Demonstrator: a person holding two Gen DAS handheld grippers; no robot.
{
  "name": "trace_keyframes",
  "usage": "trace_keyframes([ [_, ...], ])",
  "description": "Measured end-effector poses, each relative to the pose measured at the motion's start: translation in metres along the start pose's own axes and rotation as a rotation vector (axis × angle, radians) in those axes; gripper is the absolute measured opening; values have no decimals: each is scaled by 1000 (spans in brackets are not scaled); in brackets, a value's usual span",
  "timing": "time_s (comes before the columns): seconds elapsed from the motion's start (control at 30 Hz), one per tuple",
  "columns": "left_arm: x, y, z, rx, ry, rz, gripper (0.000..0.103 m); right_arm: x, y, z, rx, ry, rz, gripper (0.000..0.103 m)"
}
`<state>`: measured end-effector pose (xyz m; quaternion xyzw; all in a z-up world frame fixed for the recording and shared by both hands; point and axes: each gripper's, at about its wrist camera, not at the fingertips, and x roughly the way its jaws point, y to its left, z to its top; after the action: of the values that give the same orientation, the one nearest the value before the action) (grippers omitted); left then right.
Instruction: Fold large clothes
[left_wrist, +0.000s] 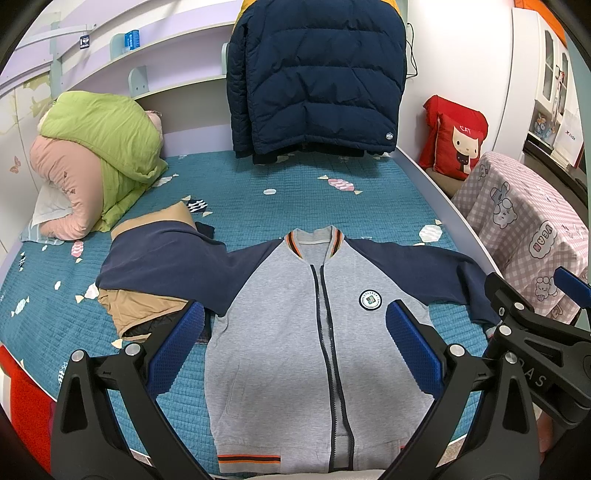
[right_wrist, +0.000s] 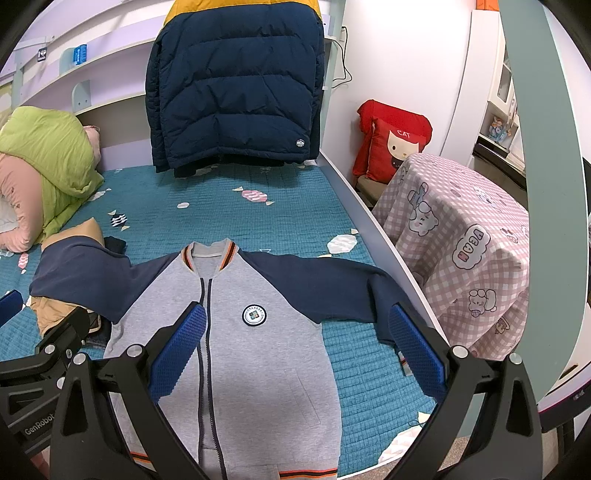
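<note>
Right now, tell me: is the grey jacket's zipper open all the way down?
No. The grey jacket lies flat with its zipper closed from chest to hem.

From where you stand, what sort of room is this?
Most likely a child's bedroom: a bed with a candy-print cover, rolled quilts at its head, and a cartoon cat cushion beside it.

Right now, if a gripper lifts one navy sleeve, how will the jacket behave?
The jacket lies flat like soft knit, so the navy sleeve would probably droop limply. The quilted bedspread looks grippy, so the body likely drags rather than slides.
</note>
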<state>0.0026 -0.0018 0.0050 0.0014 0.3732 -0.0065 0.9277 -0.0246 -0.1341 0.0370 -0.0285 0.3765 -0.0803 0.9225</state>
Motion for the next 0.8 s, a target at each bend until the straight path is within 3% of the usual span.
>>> trace_keyframes([
  [0.47, 4, 5, -11, -12, 19, 1, 98, 6, 10, -3, -3, 26, 22, 96],
  [0.8, 24, 40, -17, -75, 83, 30, 98, 29, 47, -2, -46, 100, 70, 96],
])
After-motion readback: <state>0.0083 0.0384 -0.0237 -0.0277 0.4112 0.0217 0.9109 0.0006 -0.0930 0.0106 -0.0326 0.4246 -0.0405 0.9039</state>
